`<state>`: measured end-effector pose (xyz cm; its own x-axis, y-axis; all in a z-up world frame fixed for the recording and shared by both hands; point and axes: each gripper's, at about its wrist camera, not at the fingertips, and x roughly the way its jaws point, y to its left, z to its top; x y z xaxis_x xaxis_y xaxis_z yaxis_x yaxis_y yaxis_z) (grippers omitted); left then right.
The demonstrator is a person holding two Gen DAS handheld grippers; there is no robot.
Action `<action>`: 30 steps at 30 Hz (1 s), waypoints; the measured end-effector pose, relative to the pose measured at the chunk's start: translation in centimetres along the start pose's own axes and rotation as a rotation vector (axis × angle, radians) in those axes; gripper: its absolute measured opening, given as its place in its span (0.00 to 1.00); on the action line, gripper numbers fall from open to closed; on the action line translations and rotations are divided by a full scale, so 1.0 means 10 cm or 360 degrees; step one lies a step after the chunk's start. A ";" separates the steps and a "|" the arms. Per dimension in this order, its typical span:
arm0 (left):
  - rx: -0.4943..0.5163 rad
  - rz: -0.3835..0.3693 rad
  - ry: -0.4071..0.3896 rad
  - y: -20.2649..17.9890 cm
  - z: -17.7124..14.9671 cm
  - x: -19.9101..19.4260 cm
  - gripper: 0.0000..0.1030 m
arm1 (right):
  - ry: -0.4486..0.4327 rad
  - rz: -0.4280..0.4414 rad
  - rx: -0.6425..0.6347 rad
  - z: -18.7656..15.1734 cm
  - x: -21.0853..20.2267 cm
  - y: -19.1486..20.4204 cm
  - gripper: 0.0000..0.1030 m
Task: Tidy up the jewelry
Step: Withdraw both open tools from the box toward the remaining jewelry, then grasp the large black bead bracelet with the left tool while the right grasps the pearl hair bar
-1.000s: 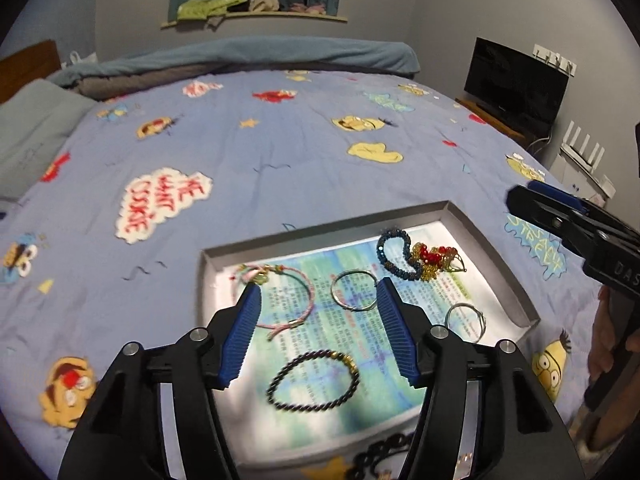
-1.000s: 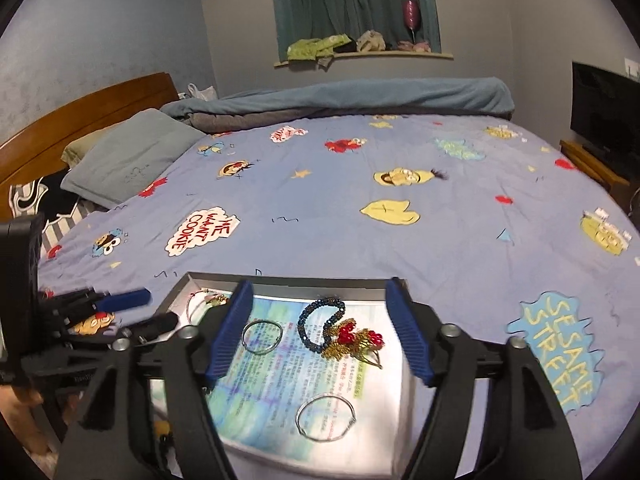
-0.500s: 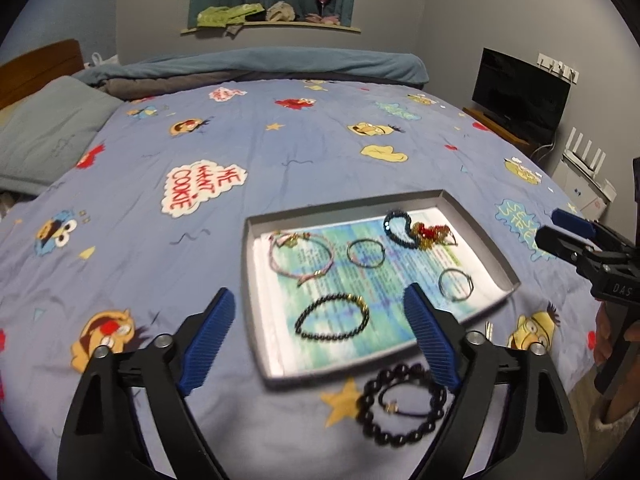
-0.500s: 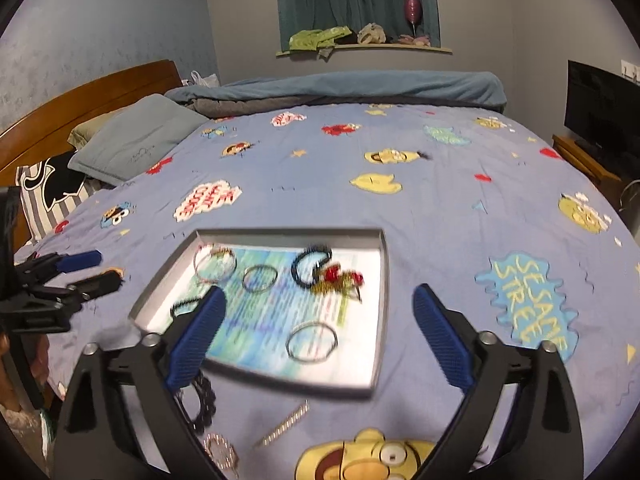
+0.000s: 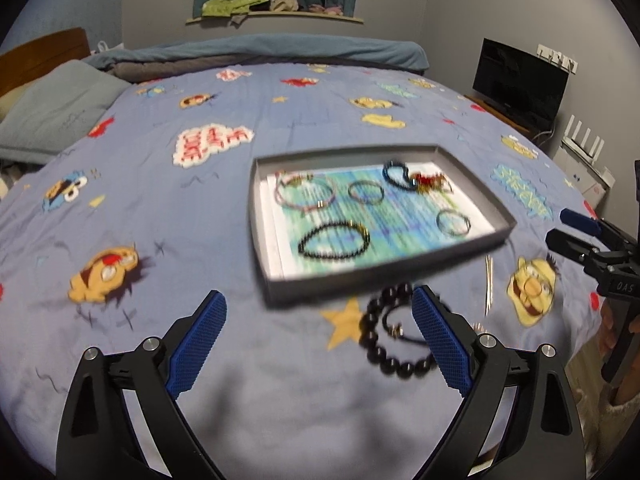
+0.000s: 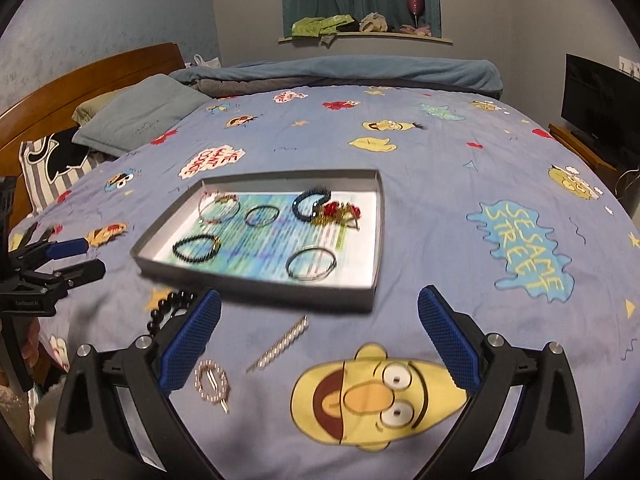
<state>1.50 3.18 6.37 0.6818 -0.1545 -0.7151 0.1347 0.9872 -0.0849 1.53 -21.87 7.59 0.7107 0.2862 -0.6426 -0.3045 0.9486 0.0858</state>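
A grey tray [image 5: 476, 242] [image 6: 256, 286] with a printed paper liner lies on the bed. It holds several bracelets: a pink cord one [image 5: 305, 196], a black bead one [image 5: 334, 240] [image 6: 197, 247], thin rings [image 5: 453, 222] [image 6: 311, 263], and a blue one with a red-gold charm [image 6: 326, 210]. On the blanket in front of the tray lie a large black bead bracelet [image 5: 390, 334] [image 6: 168, 310], a twisted metal stick [image 6: 280, 346] and a round beaded hairpin [image 6: 212, 384]. My left gripper [image 5: 318, 334] is open and empty, as is my right gripper [image 6: 320, 332].
The blue Sesame Street blanket [image 6: 440, 184] covers the bed. A grey pillow [image 5: 56, 116] and wooden headboard [image 6: 92, 80] are at the left. A TV [image 5: 518, 80] stands at the right. A shelf with clothes [image 6: 360, 26] is on the far wall.
Both grippers have pulled back from the tray toward the near edge of the bed and opened wide. The loose black bead bracelet, metal stick and hairpin have come into view.
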 end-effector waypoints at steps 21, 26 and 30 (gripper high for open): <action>0.0130 -0.0061 0.0082 -0.35 -0.45 0.46 0.79 | 0.0058 0.0030 -0.0092 -0.50 0.31 0.13 0.93; 0.0072 -0.0090 0.0120 -0.30 -0.48 0.50 0.53 | 0.0041 0.0072 -0.0074 -0.53 0.35 0.15 0.81; 0.0091 -0.0115 0.0127 -0.34 -0.50 0.51 0.44 | 0.0055 0.0081 -0.0062 -0.52 0.43 0.19 0.63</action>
<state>0.92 -0.76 -0.48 0.6097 -0.2192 -0.7617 0.2236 0.9695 -0.1001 0.73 -19.56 1.08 0.6714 0.3285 -0.6643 -0.3647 0.9268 0.0897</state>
